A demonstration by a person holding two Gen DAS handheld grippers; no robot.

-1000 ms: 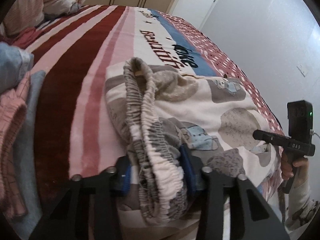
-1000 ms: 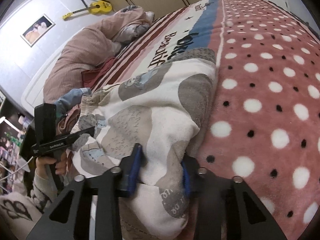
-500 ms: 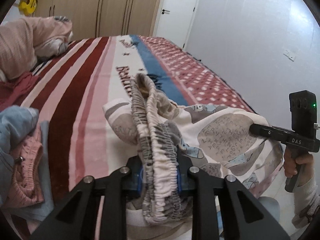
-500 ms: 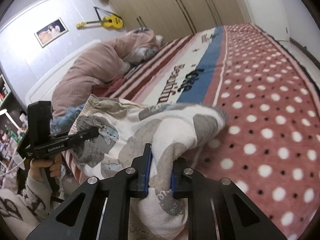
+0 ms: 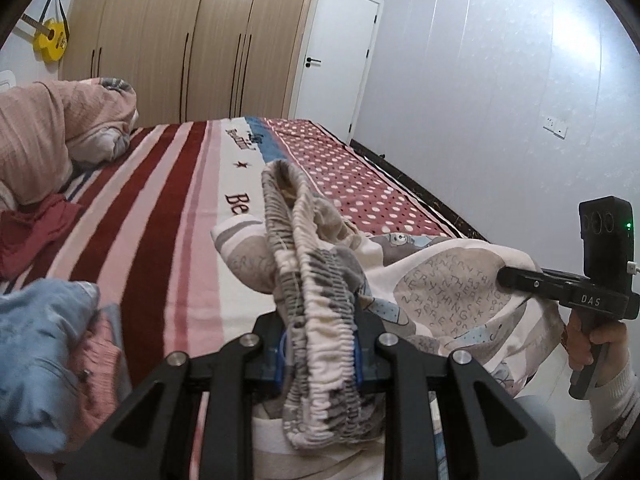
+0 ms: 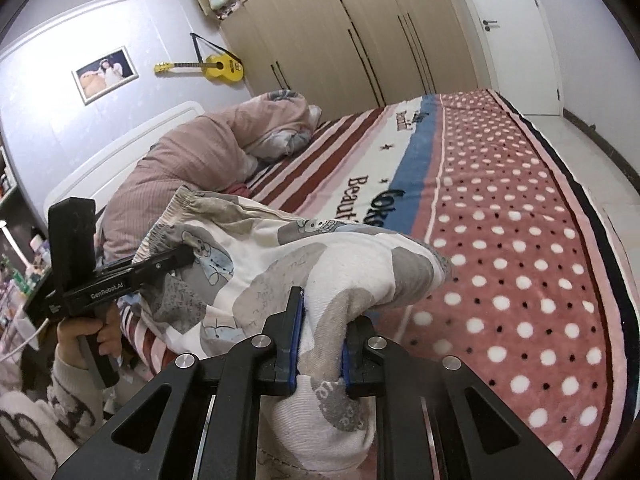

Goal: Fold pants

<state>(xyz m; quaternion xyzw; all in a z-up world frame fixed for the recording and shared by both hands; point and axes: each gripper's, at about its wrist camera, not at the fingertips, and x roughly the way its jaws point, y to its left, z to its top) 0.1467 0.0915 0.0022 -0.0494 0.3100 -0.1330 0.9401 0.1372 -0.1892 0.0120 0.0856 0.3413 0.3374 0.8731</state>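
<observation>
Ribbed waistband left view only, photo right view only

Pants hang between both grippers above the bed; clothes pile lies left, wardrobe behind.

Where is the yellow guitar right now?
The yellow guitar hangs on the wall in the right wrist view, upper left, between the framed photo and the wooden wardrobe. It also shows at the left wrist view's top-left edge.
</observation>
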